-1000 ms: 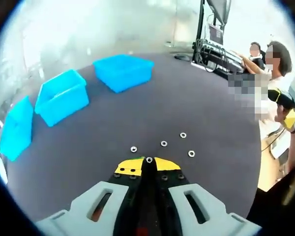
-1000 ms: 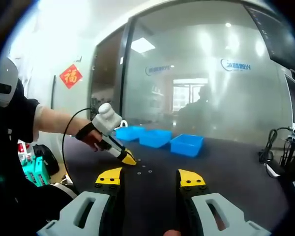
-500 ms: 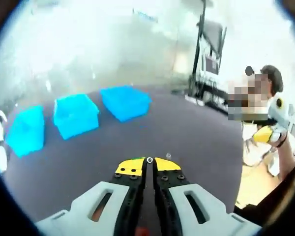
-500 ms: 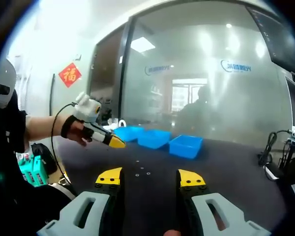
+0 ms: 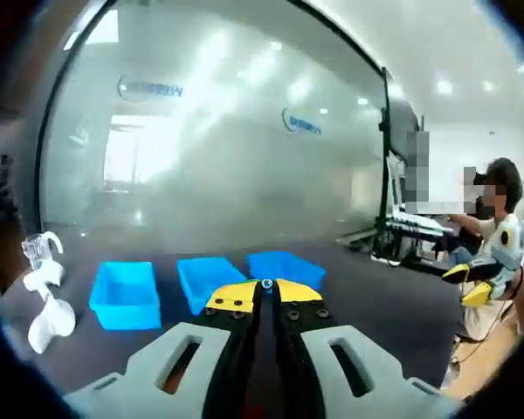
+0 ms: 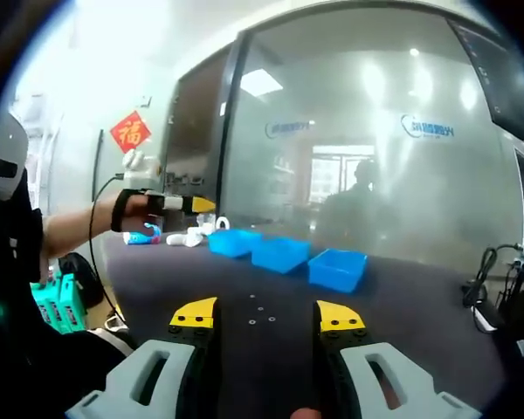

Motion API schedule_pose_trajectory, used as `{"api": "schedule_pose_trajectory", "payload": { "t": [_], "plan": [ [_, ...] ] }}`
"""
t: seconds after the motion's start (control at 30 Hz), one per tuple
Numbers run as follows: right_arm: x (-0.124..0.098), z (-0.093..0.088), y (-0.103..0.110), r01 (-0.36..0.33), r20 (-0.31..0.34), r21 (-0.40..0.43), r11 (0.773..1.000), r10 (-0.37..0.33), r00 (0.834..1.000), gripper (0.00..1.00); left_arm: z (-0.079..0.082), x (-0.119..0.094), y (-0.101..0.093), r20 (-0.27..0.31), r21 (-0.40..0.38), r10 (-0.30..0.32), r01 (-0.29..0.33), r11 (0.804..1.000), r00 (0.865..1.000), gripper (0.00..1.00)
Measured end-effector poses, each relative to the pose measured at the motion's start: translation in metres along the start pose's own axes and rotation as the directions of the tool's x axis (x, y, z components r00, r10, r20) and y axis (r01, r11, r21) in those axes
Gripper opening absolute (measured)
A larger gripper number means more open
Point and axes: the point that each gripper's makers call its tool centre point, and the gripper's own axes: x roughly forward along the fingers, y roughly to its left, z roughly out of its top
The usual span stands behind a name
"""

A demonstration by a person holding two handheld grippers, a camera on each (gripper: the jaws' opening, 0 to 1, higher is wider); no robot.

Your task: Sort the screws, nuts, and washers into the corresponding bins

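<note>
Above the dark counter (image 6: 419,305), the left gripper (image 5: 266,287), clamped on 1 small silver nut (image 5: 266,284), hovered before 3 blue plastic bins (image 5: 211,281); the right gripper (image 6: 266,316) stood apart.

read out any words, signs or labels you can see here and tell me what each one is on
"福": gold character on the red diamond sign on the wall, right gripper view.
Blue logos on the frosted glass wall: lettering too blurred to read in either view.
White lettering on a dark screen at that view's top edge: too small to read.

Dark table (image 6: 419,305), three blue bins (image 6: 280,253), washers (image 6: 259,309)
</note>
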Motion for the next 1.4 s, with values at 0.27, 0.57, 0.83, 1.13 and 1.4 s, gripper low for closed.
{"api": "schedule_pose_trajectory", "payload": {
  "t": [0.27,0.57,0.83,1.13,1.4],
  "plan": [
    [0.005,0.002,0.009,-0.015,0.001,-0.009,1.000,0.015,1.000,0.38,-0.001,0.028,0.084,0.020,0.034,0.195,-0.196,0.980,0.981,0.04],
    [0.002,0.009,0.009,-0.013,0.013,-0.013,1.000,0.013,1.000,0.38,0.001,0.065,0.124,0.009,0.003,0.253,-0.253,0.967,0.967,0.04],
    [0.002,0.018,0.010,-0.012,0.028,-0.021,1.000,0.012,1.000,0.38,-0.004,0.093,0.149,-0.030,-0.007,0.290,-0.291,0.957,0.956,0.04],
    [0.003,0.020,0.014,-0.026,0.034,-0.023,0.999,0.027,0.999,0.37,-0.017,0.111,0.180,-0.094,-0.044,0.341,-0.346,0.937,0.935,0.04],
    [0.004,0.021,0.018,-0.033,0.037,-0.022,0.999,0.034,0.999,0.37,-0.037,0.109,0.192,-0.150,0.044,0.389,-0.387,0.921,0.909,0.04]
  ]
}}
